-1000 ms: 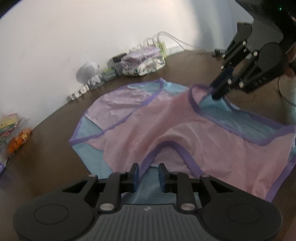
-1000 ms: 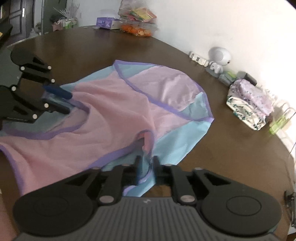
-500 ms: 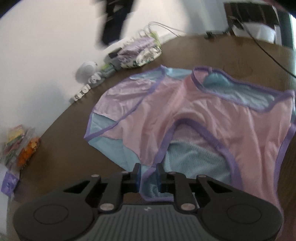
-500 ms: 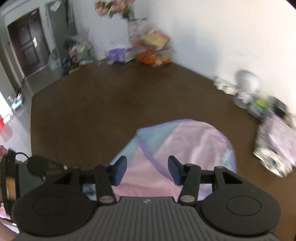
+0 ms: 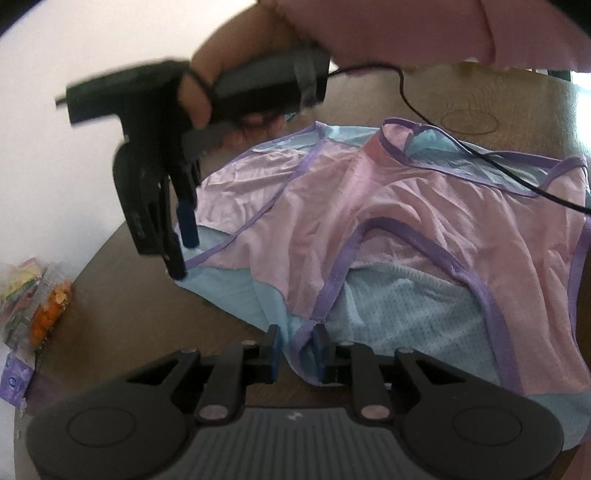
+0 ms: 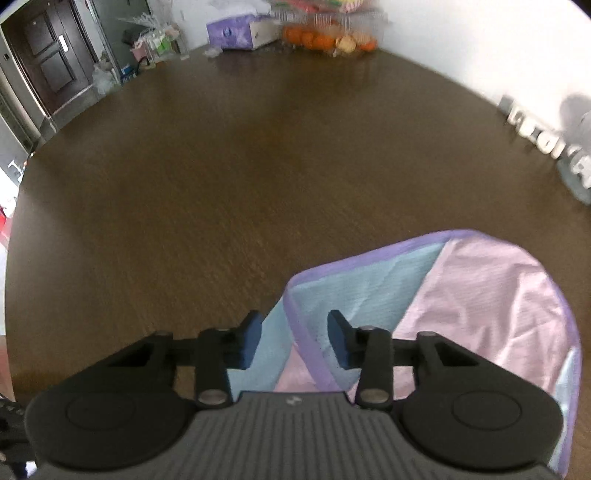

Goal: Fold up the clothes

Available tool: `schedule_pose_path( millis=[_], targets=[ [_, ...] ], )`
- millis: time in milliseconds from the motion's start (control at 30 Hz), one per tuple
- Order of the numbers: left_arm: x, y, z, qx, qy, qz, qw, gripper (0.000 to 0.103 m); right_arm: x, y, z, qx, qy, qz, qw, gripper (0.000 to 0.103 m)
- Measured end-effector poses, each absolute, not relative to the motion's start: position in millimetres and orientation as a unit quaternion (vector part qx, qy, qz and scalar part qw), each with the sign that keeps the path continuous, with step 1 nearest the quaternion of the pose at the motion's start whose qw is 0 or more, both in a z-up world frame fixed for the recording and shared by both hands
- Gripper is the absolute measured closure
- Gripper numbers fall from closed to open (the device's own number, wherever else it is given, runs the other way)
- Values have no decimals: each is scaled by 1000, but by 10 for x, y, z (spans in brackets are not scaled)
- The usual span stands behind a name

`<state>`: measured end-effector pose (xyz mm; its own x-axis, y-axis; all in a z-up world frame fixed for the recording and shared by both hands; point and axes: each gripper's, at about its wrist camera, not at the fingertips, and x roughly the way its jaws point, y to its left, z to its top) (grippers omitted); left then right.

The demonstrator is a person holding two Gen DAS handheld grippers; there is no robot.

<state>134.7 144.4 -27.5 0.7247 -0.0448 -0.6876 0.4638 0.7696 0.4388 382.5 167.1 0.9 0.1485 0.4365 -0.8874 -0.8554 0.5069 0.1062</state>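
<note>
Pink-and-blue garment spread across the brown table, purple binding running along every edge. In the left wrist view it fills the frame from about nine o'clock round to four.

Left gripper sits at six o'clock, pads drawn close on the purple-trimmed hem loop, fabric bunched between them and the pads touching it: a pinch on the garment.

Right gripper hangs at nine o'clock in that same view, carried by a hand, pointing down at the garment's far blue corner. From its own camera, right gripper has the purple edge and a strip of blue mesh lying between its fingers; the jaws are closing but a gap shows either side of the trim, so nothing gripped.

A black cable trails across the garment's upper part toward three o'clock.

Room to move: in the right wrist view bare wood runs from eight o'clock all the way up to twelve. Clutter keeps to the rim: oranges and a purple box at twelve, small white pieces at two by the wall. In the left view, a snack bag sits at eight, well apart from the cloth.
</note>
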Motion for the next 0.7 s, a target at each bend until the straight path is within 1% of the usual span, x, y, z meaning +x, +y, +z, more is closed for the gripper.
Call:
schedule_pose_path(
  millis=[33,67,100,133,400,700],
  targets=[
    [1343,1440,-276,307,339,-145,877,85,3822,1696,-25,-224,480,443,723,83],
    [1346,1436,-282,309,339,-144,877,89,3812,1711,-40,-226,481,443,722,86],
    [1351,1431,-290,310,339,-142,877,98,3800,1716,-33,-227,479,445,722,96],
    [1346,1422,-293,313,336,-140,877,100,3798,1712,-5,-222,475,448,724,101],
    [1213,1378,-226,327,316,-120,883,101,3882,1639,233,-174,440,438,764,101],
    [1120,1338,-262,318,339,-115,878,100,4025,1621,-57,-149,452,419,773,101]
  ],
)
